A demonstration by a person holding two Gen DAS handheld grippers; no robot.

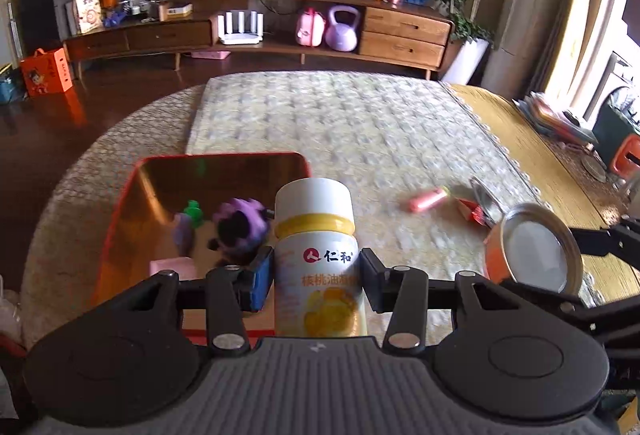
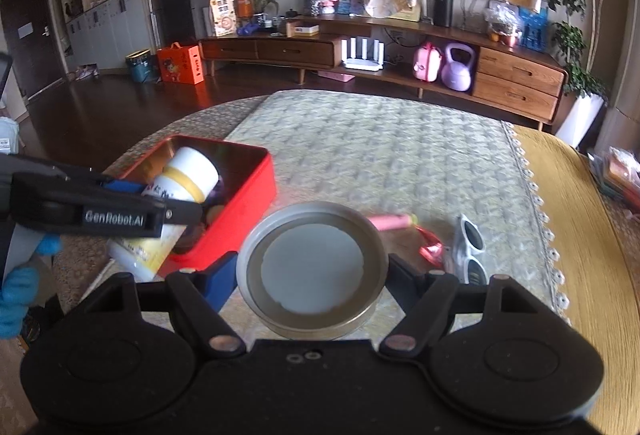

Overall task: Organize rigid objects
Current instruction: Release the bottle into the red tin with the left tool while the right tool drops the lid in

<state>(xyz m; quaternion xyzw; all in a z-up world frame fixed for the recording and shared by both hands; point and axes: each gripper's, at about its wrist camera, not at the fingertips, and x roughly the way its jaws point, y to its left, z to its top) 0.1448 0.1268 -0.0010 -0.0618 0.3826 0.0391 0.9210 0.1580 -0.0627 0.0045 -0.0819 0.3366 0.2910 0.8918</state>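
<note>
Clamped in the left gripper [image 1: 318, 277] — a white supplement bottle [image 1: 318, 255] with a yellow band, pinched across the label mid-body, cap pointing forward. Rigid plastic, probably light; smooth label, so likely slippery unless squeezed square across the belly as now. Seen from the right wrist view, tilted with its cap over the open red tin box [image 2: 240, 195] and its base still outside the near wall. Left tool coming in from the side, held low and roughly level by a blue-gloved hand [image 2: 18, 299].

Gripped in the right gripper [image 2: 312, 275] — a round metal tin [image 2: 312, 261], pale lid facing the camera, pads on opposite sides of the rim. Stiff, thin-walled, apt to slide or dent under a hard pinch; best held across the full width. Poised just beside the box, above the quilted cloth [image 2: 380, 155].

Inside the box already: a purple toy [image 1: 240, 225], a small eggplant-like piece [image 1: 186, 231].

Farther out on the cloth, well apart from the box: a pink tube [image 2: 390, 221], a red wrapper [image 2: 430, 247], white sunglasses [image 2: 470, 247].
</note>
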